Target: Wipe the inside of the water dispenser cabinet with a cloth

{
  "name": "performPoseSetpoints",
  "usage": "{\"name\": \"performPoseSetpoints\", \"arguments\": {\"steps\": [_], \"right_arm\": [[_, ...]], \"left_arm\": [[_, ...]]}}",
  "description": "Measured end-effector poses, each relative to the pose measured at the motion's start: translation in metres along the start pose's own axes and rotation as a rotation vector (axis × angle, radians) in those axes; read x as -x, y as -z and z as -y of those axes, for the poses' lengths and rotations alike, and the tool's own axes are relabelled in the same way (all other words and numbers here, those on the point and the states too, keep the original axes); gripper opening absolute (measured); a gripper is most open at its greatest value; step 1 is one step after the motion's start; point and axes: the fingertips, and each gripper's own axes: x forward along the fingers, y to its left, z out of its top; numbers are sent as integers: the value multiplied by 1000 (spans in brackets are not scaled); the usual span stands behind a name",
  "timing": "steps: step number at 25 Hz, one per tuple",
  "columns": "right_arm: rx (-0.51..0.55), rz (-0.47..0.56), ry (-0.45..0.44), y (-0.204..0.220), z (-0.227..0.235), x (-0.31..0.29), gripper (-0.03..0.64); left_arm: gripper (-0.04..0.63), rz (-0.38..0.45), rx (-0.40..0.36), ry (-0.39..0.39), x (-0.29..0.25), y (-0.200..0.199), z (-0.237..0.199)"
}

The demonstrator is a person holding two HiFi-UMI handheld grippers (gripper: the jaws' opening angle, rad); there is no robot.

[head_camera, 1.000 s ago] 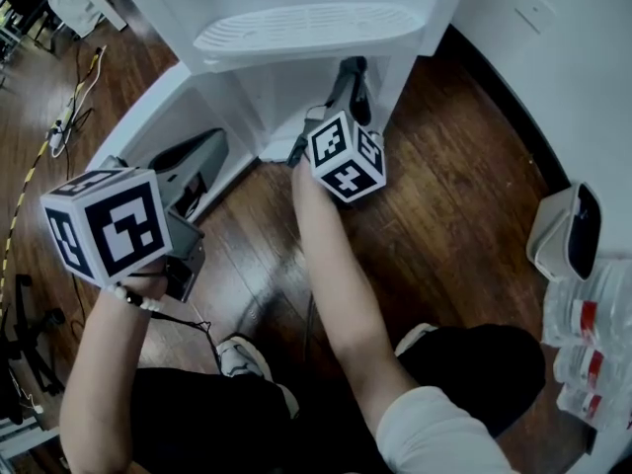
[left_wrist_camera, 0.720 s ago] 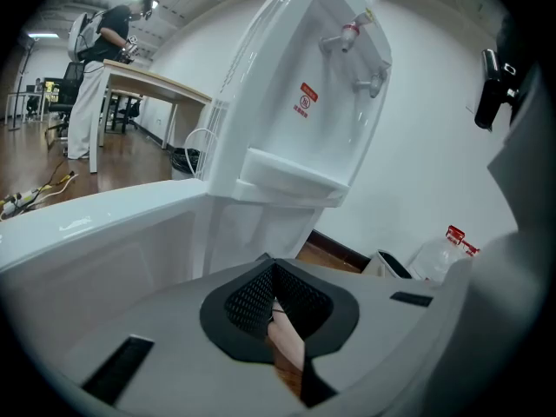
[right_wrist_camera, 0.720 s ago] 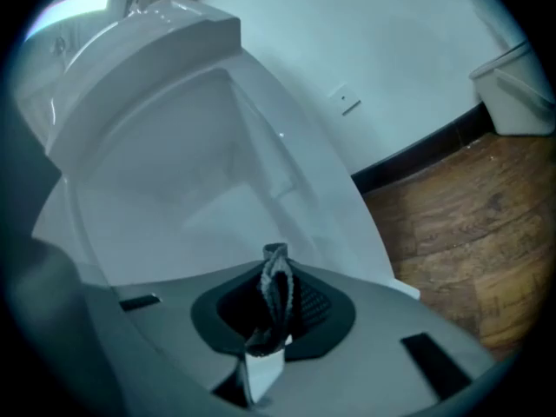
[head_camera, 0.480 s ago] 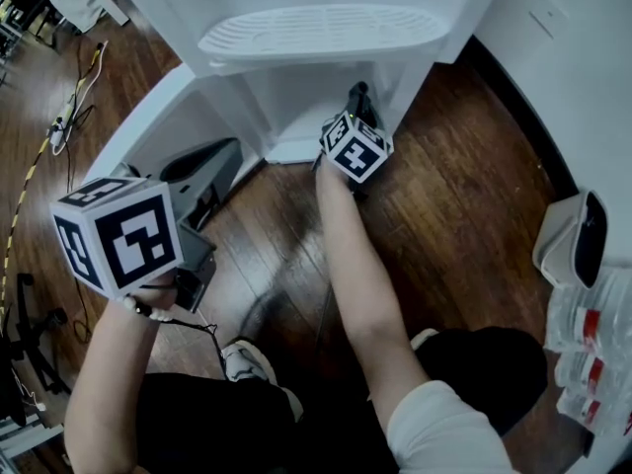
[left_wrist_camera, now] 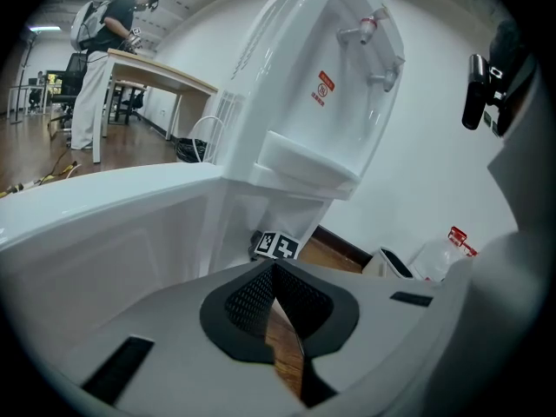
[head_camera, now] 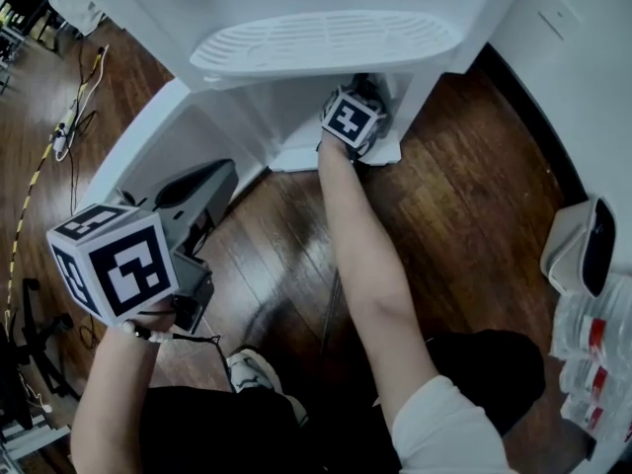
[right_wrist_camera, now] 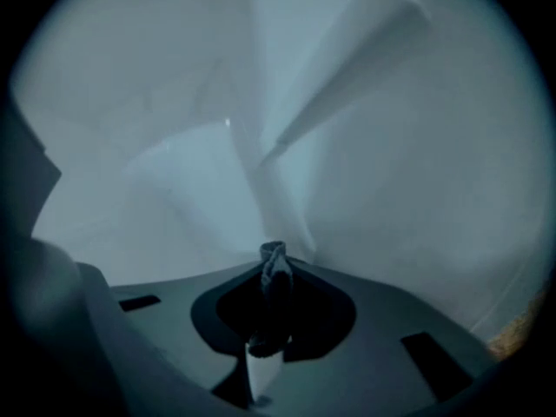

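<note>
a: head view?
b: from above, steeply down on the dispenser [head_camera: 326,42] and floor [head_camera: 464,196].
a: left gripper view?
b: low, tilted up at the same dispenser; both show the marker cube [head_camera: 352,119].
a: right?
b: close inside the cabinet [right_wrist_camera: 391,189], facing its walls.

Right hand-held gripper [right_wrist_camera: 273,268] in cabinet [head_camera: 286,117], left hand-held gripper [head_camera: 212,181] outside — (beside door [head_camera: 138,136])

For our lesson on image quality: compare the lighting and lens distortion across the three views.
Right gripper view: dim and blue-grey inside the cabinet, with the cloth only a dark shape. Left gripper view: bright, with fisheye bending of the dispenser and black corners. Head view: evenly lit, with a soft sheen on the floor.
</note>
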Motion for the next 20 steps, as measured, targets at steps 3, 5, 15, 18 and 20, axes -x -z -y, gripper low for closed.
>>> {"name": "performPoseSetpoints", "arguments": {"steps": [3,5,15,18,20], "right_arm": [[18,2,8,-4,-2,-5,38],[23,-7,6,-3,-4,-5,38],[108,-117,-329,28,-82,-2,38],[128,-147,-413,42,-108,6,38],[157,-165,-452,51,-122,9,37]], "left_arm": [[-3,0,4,-5,0,0,-3],[-3,-4,7,-10,0,1,-6],[-3,-19,0,-1,-7,4,-3],[-3,-18,2,-5,-5,4,-4],[-3,-18,3,-8,-4,4,-4]]}}
